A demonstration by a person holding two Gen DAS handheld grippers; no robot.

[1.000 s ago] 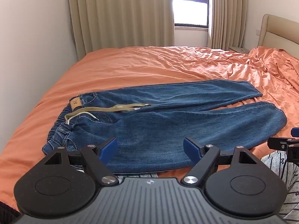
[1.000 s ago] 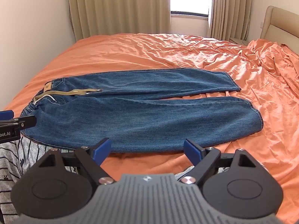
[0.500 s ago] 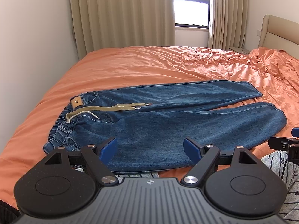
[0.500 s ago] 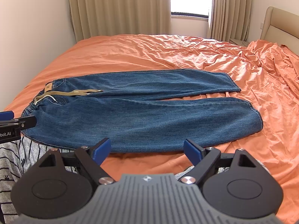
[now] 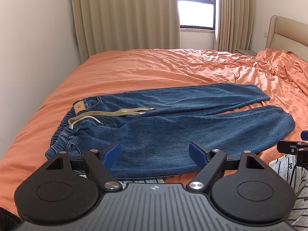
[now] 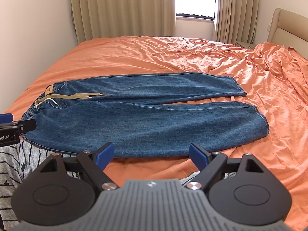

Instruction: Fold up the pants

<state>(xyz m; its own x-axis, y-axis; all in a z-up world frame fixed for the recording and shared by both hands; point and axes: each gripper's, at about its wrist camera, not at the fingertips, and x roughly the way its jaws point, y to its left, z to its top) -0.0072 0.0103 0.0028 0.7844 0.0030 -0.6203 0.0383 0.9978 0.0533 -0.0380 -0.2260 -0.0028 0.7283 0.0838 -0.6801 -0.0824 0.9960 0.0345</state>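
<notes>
Both grippers' fingers spread, empty; jeans [image 5: 173, 123] flat (hems clearer from right wrist).

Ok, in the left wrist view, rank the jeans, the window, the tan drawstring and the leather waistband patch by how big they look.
1. jeans
2. window, though it is farther away
3. tan drawstring
4. leather waistband patch

The pants [image 5: 173, 123] are blue denim, matt and slightly faded, with a woven khaki drawstring [image 5: 115, 112] (metal-tipped, it seems). The orange sheet [image 5: 154, 67] is thin, creased cloth. Each hand-held gripper, left hand-held gripper [image 5: 155, 155] and right hand-held gripper [image 6: 151, 155], is matt black plastic with blue pads [image 6: 105, 154] and shiny metal screws.
</notes>
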